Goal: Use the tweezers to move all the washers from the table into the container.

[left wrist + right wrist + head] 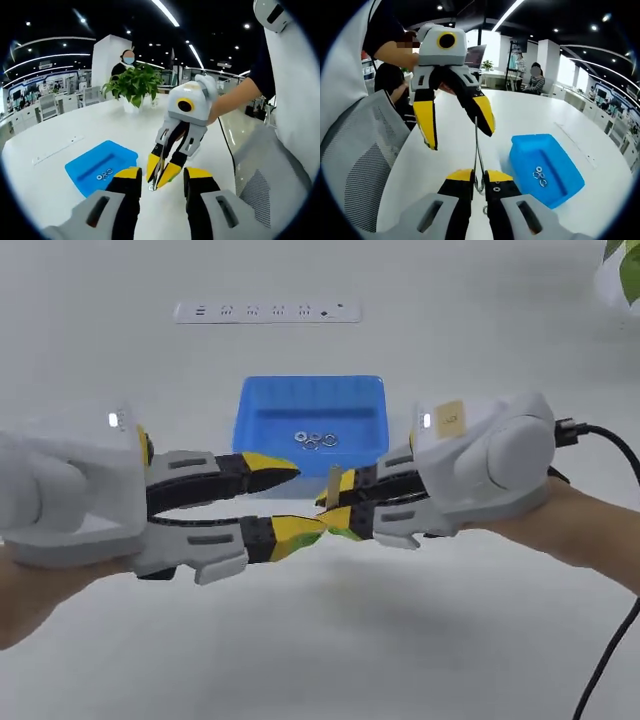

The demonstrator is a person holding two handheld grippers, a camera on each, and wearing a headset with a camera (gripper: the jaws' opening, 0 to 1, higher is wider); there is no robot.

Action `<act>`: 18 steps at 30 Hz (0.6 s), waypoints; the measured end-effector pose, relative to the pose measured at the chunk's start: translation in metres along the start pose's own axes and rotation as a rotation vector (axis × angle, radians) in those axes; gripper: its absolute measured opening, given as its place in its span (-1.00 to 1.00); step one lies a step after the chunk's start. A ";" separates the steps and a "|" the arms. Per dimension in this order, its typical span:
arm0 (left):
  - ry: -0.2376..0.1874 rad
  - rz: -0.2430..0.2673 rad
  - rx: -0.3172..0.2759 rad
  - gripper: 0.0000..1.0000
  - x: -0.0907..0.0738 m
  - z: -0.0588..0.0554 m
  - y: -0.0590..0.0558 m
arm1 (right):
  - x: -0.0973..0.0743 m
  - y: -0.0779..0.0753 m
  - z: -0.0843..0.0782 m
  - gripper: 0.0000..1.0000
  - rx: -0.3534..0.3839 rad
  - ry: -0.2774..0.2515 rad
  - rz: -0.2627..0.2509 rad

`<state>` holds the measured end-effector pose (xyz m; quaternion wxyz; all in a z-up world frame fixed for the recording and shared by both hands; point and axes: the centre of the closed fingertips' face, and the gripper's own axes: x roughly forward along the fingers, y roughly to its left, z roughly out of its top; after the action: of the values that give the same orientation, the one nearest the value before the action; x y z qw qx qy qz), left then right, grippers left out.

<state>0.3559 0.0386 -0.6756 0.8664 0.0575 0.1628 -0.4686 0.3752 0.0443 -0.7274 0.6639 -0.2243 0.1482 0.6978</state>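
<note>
Item 1. Left tongs (280, 502): nearest me, on the near side of the container, toward its left front corner. Released, with the two yellow-tipped jaws spread wide. They point across at the right tongs.

Item 2. Right tongs (338, 502): also on the near side of the container, toward its right front corner, facing the left tongs tip to tip. Clenched on the tweezers, jaws nearly together. A black cable (610, 640) trails from the back of the unit.

Item 3. Tweezers (478, 145): a thin metal pair pinched between the right jaws. In the right gripper view they stand up toward the open left jaws. I cannot tell whether the tips hold anything.

Item 4. Table (320, 640): white, and bare on the stretch between me and the container.

Item 5. Container (260, 405): a blue rectangular tray, flat on the table just beyond both tongs.

Item 6. Washers (315, 440): three small metal rings, as far as I can count, lying together on the container floor near its front wall.

Item 7. Power strip (267, 311): white, lying on the table past the container's far side.

Item 8. Plant (135, 84): leafy green, well beyond the container at the far edge of the table.
</note>
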 end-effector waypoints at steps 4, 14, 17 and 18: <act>-0.038 0.054 -0.012 -0.12 -0.016 0.004 0.010 | -0.008 -0.010 0.013 -0.81 -0.016 0.001 -0.001; -0.124 0.127 -0.083 0.07 -0.054 0.003 0.020 | -0.020 -0.050 0.044 -0.81 -0.089 0.001 -0.029; -0.134 0.142 -0.088 0.14 -0.061 0.001 0.023 | -0.022 -0.071 0.048 -0.81 -0.090 -0.003 -0.057; -0.133 0.144 -0.086 0.19 -0.062 -0.001 0.024 | -0.021 -0.077 0.048 -0.81 -0.086 -0.003 -0.061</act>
<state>0.3441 0.1013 -0.6566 0.9084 0.0007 0.1205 -0.4004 0.4461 0.0560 -0.6690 0.6749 -0.2558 0.1102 0.6833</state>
